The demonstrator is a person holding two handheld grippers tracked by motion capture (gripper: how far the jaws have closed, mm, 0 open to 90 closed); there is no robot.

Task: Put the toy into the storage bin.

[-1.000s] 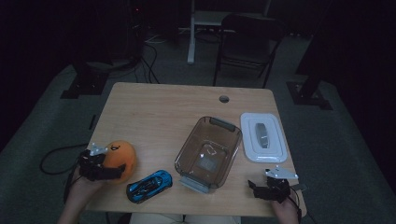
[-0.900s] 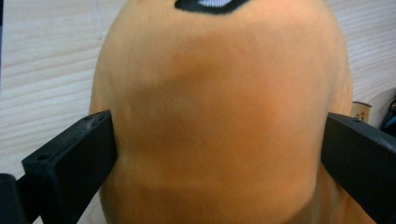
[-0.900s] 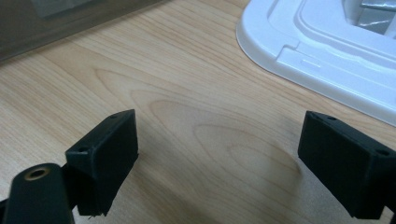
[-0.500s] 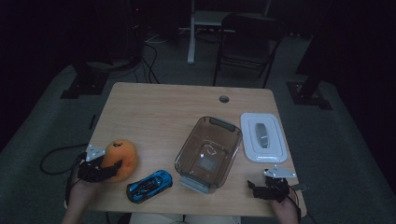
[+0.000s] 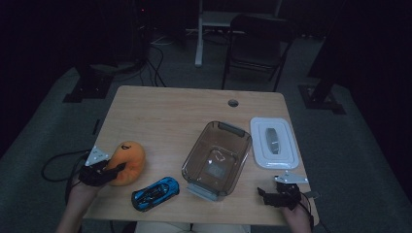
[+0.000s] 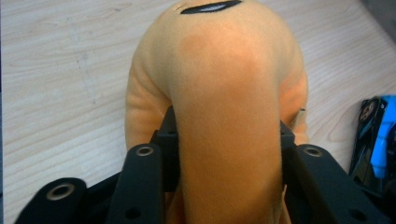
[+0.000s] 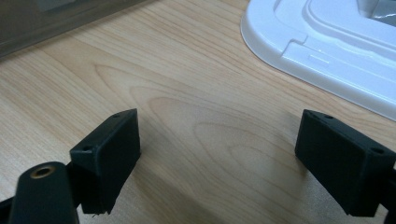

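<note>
Orange plush toy (image 5: 127,161), soft and rounded with a small black stitched mark on top, sits near the table's front left corner, well to the left of the clear plastic container (image 5: 216,159). The left gripper (image 5: 104,171) has just been closing, and its black jaws now press into the plush from both sides, denting the fabric (image 6: 229,116). This looks like the grasping step, just completed; the next move likely calls for lifting the toy clear of the wooden table (image 5: 170,114) and carrying it right, toward the container. A small blue toy car (image 5: 155,192) lies between toy and container, nearer the front edge. The right gripper (image 5: 274,194) rests in front of the container's right side, jaws wide apart and holding nothing, near a white plastic lid (image 5: 272,141).
</note>
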